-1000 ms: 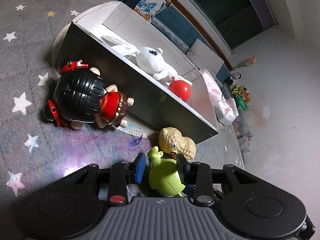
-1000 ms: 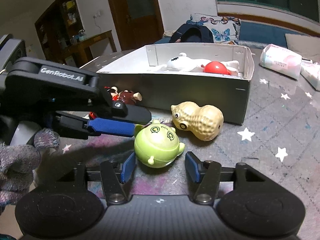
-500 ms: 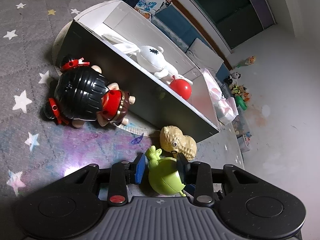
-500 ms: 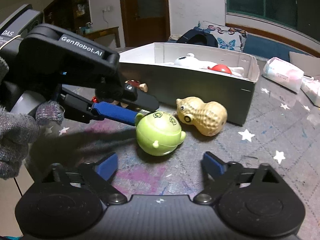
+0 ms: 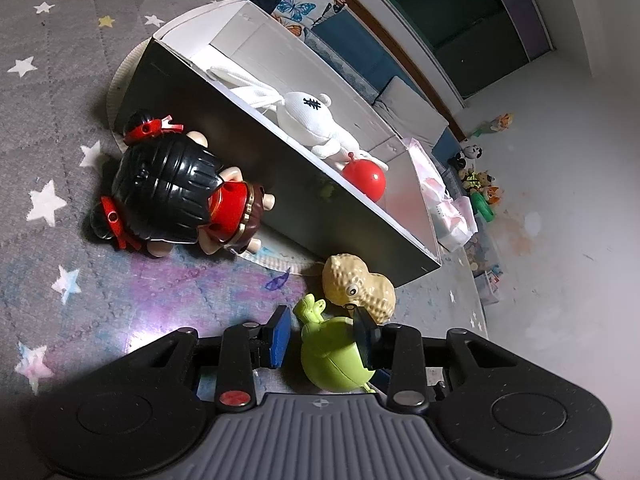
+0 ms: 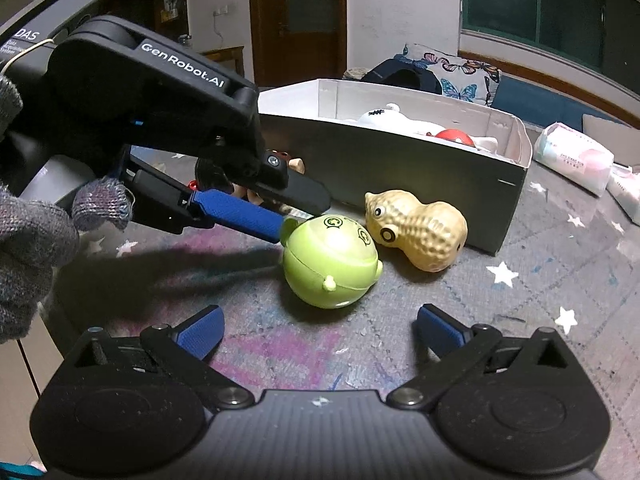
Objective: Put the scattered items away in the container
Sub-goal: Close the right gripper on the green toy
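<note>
Though seemingly unpinched — green toy point(image 6: 330, 266) beside peanut toy point(image 6: 416, 234).

The round green plastic toy point(image 6: 330, 266) lies on the star-patterned grey rug point(image 6: 520, 300), just beside the tan peanut-shaped toy point(image 6: 418, 232). Behind both stands the open cardboard box point(image 6: 400, 160), holding a white plush animal point(image 5: 308, 120) and a red ball point(image 5: 364, 176).

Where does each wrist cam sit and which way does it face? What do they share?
Left wrist: on the left hand-held gripper, angled down at the mat; sees the doll, box, and green toy between its fingers; no body.
Right wrist: on the right hand-held gripper, jaws opening and empty, facing the box; shows the left one and a gloved hand.
Shared: green toy, peanut toy, box.
</note>
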Tool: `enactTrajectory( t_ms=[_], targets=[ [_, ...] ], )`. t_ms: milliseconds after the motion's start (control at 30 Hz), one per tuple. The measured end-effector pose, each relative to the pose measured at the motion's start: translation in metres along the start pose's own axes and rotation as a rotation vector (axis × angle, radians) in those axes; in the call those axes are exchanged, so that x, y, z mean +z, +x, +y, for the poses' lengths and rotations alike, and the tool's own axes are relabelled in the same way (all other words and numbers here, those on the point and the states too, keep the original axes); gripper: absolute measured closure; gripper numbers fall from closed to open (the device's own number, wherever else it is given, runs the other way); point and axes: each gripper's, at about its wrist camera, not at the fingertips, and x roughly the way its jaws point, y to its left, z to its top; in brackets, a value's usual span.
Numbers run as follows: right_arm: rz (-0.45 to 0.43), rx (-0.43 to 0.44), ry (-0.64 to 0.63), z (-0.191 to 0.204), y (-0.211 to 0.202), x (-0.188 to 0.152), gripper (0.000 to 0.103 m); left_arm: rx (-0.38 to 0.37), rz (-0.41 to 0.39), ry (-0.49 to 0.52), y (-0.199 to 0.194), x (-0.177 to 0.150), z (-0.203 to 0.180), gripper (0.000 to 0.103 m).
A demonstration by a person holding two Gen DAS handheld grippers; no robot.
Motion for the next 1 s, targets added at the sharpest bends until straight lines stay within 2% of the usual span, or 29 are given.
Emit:
enactTrajectory(
  t_ms=[467, 800, 900, 933, 1000],
  targets=[
    [-0.059, -0.001, -0.010, 0.002, 0.001, -0.006, 0.000, 0.000, 0.001, -0.009, 0.003, 0.002, -0.001, 0.066],
    [-0.061, -0.015, 0.012, 0.003, 0.003, 0.001, 0.000, -0.011, 0.011, -0.016, 0.007, 0.002, -0.002, 0.066],
    [-0.067, -0.016, 0.016, 0.004, 0.004, 0.004, 0.002, -0.015, 0.015, -0.020, 0.008, 0.002, -0.002, 0.066],
    [-0.067, -0.016, 0.017, 0.004, 0.004, 0.005, 0.007, -0.015, 0.016, -0.020, 0.008, 0.002, -0.002, 0.066],
    [-0.069, -0.019, 0.019, 0.003, 0.004, 0.007, 0.010, -0.017, 0.020, -0.019, 0.009, 0.001, -0.003, 0.066]
  ],
)
